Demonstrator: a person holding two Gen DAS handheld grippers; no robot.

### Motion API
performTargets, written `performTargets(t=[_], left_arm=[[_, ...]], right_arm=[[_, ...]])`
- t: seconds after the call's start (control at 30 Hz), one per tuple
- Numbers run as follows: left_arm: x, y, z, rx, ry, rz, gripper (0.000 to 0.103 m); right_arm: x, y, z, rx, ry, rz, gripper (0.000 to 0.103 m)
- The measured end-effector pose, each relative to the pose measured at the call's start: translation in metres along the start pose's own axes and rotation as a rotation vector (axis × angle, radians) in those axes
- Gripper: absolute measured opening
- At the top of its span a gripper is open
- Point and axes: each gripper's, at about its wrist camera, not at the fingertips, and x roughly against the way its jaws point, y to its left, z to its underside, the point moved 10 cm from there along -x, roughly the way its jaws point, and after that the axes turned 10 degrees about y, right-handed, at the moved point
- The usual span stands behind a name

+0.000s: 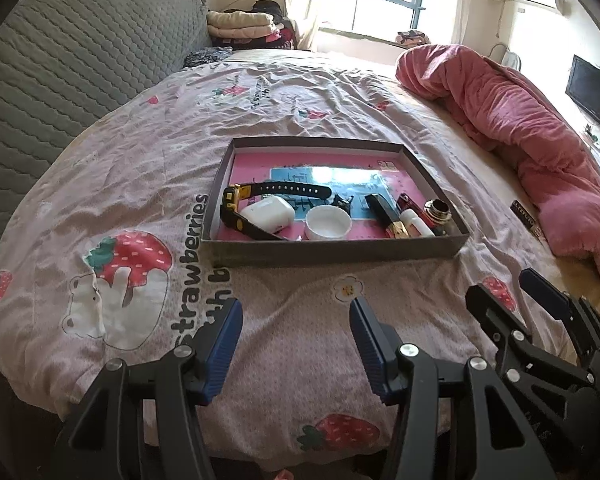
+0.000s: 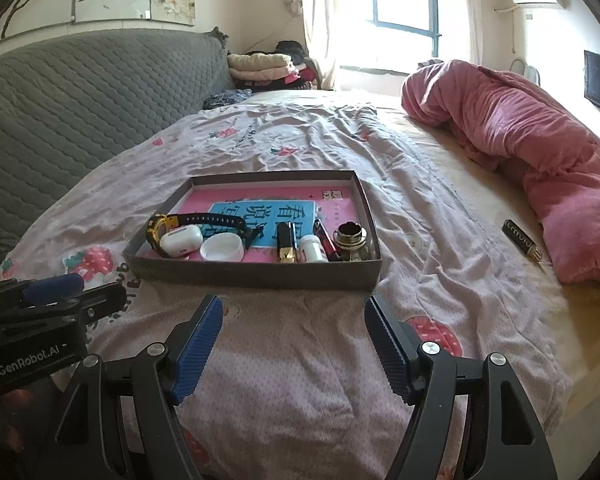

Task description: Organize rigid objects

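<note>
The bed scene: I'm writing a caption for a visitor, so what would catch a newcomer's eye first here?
Probably the shallow cardboard tray in the middle of the strawberry-print sheet, with a yellow-and-black watch, a white earbud case and a white lid along its near edge. Next, the rumpled pink blanket on the right, with a small dark tube lying loose beside it. Both open grippers, left and right, hover in the foreground.
</note>
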Motion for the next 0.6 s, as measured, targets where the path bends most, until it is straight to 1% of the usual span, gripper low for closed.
performTargets(t=[0.1, 0.2, 0.33, 0.6], left_arm=[[0.001, -0.003, 0.003, -0.004, -0.005, 0.009, 0.055], [0.0, -0.004, 0.004, -0.008, -0.011, 0.003, 0.055], [-0.005, -0.002, 0.003, -0.001, -0.019, -0.001, 0.055], [-0.021, 0.001, 0.006, 0.006, -0.005, -0.011, 0.055]], right_arm=[[0.002, 0.003, 0.001, 0.011, -0.009, 0.004, 0.075], [0.001, 0.005, 0.002, 0.014, -0.013, 0.001, 0.075], [-0.007, 0.004, 0.006, 0.011, 0.002, 0.0, 0.075], [-0.02, 0.001, 0.01, 0.007, 0.011, 0.003, 0.075]])
